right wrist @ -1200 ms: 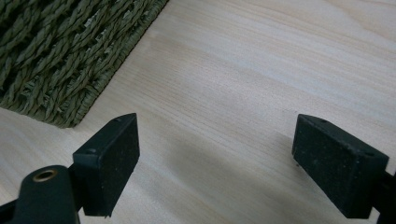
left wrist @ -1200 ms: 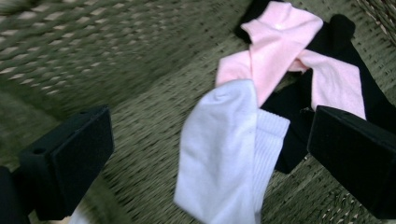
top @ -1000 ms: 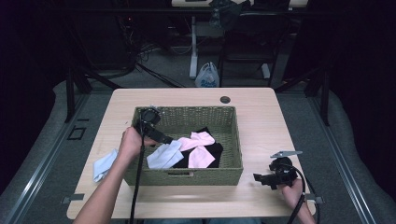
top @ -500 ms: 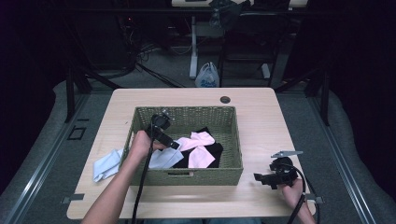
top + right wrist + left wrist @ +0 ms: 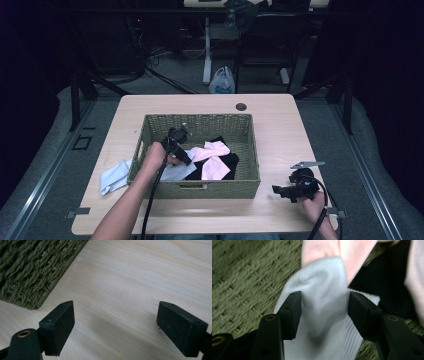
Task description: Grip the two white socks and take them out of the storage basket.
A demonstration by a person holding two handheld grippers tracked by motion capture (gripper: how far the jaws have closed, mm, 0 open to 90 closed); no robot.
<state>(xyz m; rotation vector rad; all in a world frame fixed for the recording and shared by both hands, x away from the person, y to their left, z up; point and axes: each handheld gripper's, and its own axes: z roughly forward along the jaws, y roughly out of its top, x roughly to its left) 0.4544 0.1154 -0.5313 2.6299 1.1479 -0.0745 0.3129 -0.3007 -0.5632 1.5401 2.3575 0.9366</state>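
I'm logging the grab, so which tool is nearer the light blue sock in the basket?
Left. The left tool is inside the basket, open jaws straddling the light blue sock. The right tool rests over bare table, outside the basket's right front corner.

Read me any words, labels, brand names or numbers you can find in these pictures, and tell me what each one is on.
None can be read. The woven basket, the light blue sock, the pink sock, the table, the left gripper and the right gripper show no print. The white bag on the floor is too small to tell.
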